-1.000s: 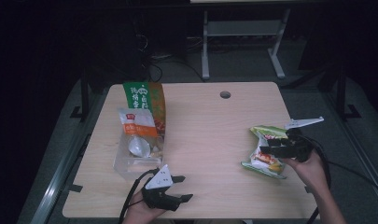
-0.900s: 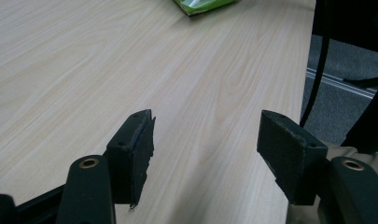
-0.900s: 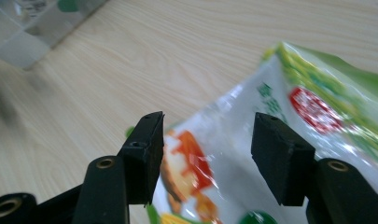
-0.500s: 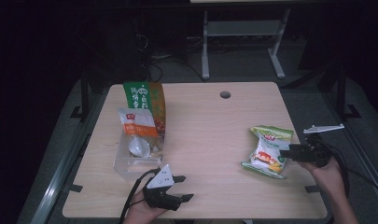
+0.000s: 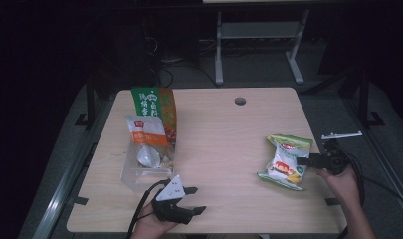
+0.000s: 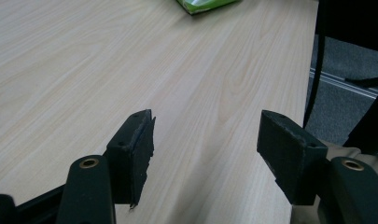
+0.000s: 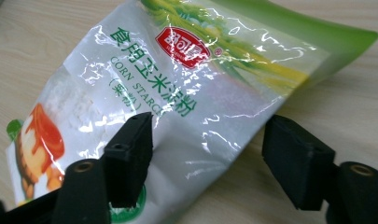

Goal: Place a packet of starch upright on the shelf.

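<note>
Now release step: right gripper (image 5: 304, 162) jaws just opening, corn starch bag (image 5: 284, 161) lying loose between them, right side of table (image 5: 219, 134). Left gripper (image 5: 194, 199) open, idle, near edge. Next: back right gripper off without dragging bag.

A dim lab or test room, set up for recording handling work. A plain wood-look counter (image 5: 224, 134) with a cable hole (image 5: 240, 101) stands on grey carpet (image 5: 268, 74), ringed by metal rails (image 5: 69, 169). Behind it, cables (image 5: 164, 67) trail across the floor beside the white legs of a second desk (image 5: 258, 32), and the background falls into darkness. Grocery packs, among them a corn starch bag (image 5: 284, 162) and a green packet (image 5: 153, 102), lie on the counter like test samples rather than kitchen stock.
</note>
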A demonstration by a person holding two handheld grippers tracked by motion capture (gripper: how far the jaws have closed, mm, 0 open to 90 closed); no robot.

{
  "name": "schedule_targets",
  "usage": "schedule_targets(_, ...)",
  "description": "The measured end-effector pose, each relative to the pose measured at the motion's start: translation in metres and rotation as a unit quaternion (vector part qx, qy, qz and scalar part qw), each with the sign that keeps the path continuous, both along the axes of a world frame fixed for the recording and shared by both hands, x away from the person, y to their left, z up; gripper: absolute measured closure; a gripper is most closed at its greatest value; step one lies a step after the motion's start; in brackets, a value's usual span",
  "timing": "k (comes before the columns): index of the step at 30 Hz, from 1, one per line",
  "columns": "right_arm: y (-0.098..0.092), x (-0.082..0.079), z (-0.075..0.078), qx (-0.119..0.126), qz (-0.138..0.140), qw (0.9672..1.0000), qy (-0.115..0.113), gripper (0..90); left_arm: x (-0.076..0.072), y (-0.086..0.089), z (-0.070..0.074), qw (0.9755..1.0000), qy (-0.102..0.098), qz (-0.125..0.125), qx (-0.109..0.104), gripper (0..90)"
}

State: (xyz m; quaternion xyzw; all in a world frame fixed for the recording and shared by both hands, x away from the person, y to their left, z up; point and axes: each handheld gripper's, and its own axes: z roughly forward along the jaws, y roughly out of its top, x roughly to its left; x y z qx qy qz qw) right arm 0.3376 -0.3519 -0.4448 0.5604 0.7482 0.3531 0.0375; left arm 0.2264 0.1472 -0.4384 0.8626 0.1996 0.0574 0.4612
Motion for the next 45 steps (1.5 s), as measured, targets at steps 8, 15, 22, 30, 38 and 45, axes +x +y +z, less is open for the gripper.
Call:
schedule_targets(8, 0.007, 0.003, -0.01, 0.045, 0.009, 0.9989, 0.006, 69.1, 0.0, 0.0, 0.001, 1.0, -0.005, -0.001, 0.0, 35.8)
schedule_targets(15, 0.009, -0.002, -0.005, 0.041, 0.015, 0.999, -0.007, 87.9, 0.001, 0.002, 0.003, 1.0, -0.004, 0.005, -0.005, 35.8)
schedule_targets(22, 0.014, -0.009, 0.009, 0.049, 0.021, 0.9981, -0.033, 88.4, 0.003, 0.004, 0.004, 1.0, -0.007, 0.006, -0.003, 35.8)
schedule_targets(30, 0.031, -0.016, 0.036, 0.048, 0.051, 0.9952, -0.069, 88.5, 0.002, 0.004, 0.004, 0.9999, -0.004, 0.01, -0.009, 35.4)
schedule_targets(38, 0.054, -0.023, 0.058, 0.053, 0.087, 0.9905, -0.092, 88.8, 0.002, 0.005, 0.005, 0.9998, -0.004, 0.013, -0.011, 35.2)
schedule_targets(45, 0.087, -0.03, 0.081, 0.056, 0.134, 0.9818, -0.122, 88.9, 0.002, 0.004, 0.005, 0.9998, -0.004, 0.014, -0.011, 33.9)
